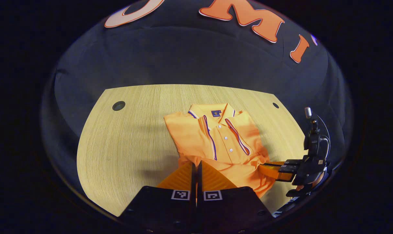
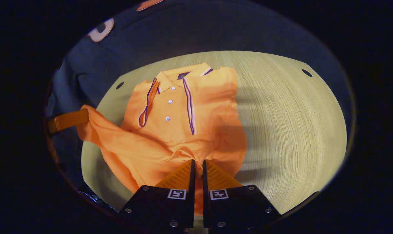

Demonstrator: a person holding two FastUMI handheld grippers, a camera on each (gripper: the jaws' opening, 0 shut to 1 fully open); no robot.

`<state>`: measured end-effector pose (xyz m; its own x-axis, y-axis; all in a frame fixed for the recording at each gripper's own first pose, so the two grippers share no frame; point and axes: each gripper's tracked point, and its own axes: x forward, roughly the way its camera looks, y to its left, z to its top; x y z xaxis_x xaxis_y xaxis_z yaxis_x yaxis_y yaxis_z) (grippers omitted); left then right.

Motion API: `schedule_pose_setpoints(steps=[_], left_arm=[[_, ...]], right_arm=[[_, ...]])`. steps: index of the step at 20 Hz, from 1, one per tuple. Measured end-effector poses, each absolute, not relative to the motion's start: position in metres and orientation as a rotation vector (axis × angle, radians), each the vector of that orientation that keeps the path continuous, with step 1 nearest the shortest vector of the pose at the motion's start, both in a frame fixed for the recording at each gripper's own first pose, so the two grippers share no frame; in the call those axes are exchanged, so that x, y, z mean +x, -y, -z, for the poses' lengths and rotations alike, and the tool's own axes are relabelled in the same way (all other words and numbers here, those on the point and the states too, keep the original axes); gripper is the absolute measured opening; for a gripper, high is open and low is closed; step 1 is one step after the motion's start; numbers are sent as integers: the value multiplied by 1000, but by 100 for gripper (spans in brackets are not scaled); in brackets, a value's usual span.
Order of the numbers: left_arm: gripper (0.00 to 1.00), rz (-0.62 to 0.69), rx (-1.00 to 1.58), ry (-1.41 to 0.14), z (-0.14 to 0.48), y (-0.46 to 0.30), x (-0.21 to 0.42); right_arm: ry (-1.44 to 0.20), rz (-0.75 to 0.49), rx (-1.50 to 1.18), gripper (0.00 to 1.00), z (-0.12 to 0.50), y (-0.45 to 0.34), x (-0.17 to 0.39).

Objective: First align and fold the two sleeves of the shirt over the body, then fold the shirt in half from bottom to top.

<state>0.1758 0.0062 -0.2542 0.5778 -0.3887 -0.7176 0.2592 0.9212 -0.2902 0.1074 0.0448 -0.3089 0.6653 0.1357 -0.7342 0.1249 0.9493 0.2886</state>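
Sleeves already folded over the shirt (image 2: 180,110) on the table (image 2: 287,130), collar far, long axis near to far. Both grippers pinched closed on the near hem: left gripper (image 1: 196,165) and right gripper (image 2: 198,164) at opposite corners. Fold likely away, toward the collar.

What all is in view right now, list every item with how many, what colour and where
polo shirt: one, orange with dark-and-white striped trim, centre of the table, sleeves folded over the body, bottom hem lifted.
shirt buttons: three, white, down the placket.
table: one, light wood grain, under the shirt.
table holes: two, dark, near the far corners.
booth wall: one, black cloth, behind the table.
left gripper: one, shut on the shirt's bottom hem.
right gripper: one, shut on the bottom hem at the other corner.
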Motion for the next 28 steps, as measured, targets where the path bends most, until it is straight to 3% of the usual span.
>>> schedule_pose_setpoints(steps=[3, 9, 16, 18, 20, 22, 26, 28], left_arm=[[1, 397, -141, -853, 246, -5, 179], [1, 412, -121, -762, 222, 4, 221], [1, 414, -110, -769, 230, 4, 241], [1, 415, -99, -753, 228, 3, 245], [1, 419, -87, -742, 226, 3, 249], [1, 420, -96, -744, 226, 7, 254], [1, 422, -134, -744, 222, 11, 265], [1, 428, -131, -736, 220, 13, 270]], right_arm=[[-719, 45, 452, 12, 278, -32, 124], [-625, 75, 422, 11, 235, 2, 163], [-751, 34, 310, 6, 270, -7, 162], [-766, 45, 279, 24, 279, -11, 161], [-804, 20, 301, 63, 284, -26, 157], [-834, 19, 280, 78, 296, -34, 158], [-853, 76, 223, 78, 314, -28, 168], [-863, 89, 274, 35, 315, -30, 169]])
